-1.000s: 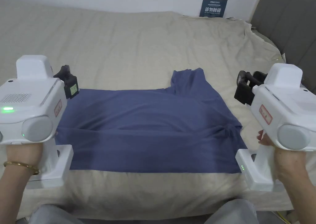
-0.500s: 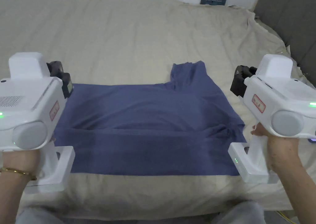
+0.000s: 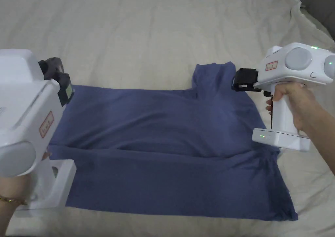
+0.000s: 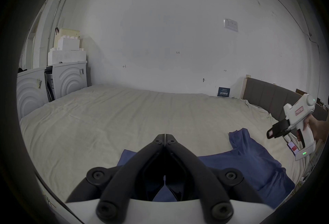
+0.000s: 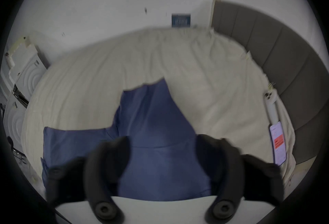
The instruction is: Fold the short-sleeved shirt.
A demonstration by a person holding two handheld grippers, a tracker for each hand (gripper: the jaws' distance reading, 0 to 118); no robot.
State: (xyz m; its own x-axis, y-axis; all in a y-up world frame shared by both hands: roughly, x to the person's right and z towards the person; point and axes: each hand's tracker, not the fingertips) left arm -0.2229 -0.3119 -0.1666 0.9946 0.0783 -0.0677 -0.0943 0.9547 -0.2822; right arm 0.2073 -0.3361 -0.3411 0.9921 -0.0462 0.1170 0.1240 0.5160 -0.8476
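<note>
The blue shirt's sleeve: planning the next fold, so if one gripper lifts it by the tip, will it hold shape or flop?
The sleeve would likely flop: the shirt is thin, draping in soft wrinkles over the bed. It probably weighs little. The open right gripper may drag the shoulder along.

The head view looks steeply down from the near edge of the bed onto the blue shirt. The left gripper view sits low at the shirt's left end, facing level across the bed toward the white wall. The right gripper view tilts down, close above the sleeve; all three share the shirt.
</note>
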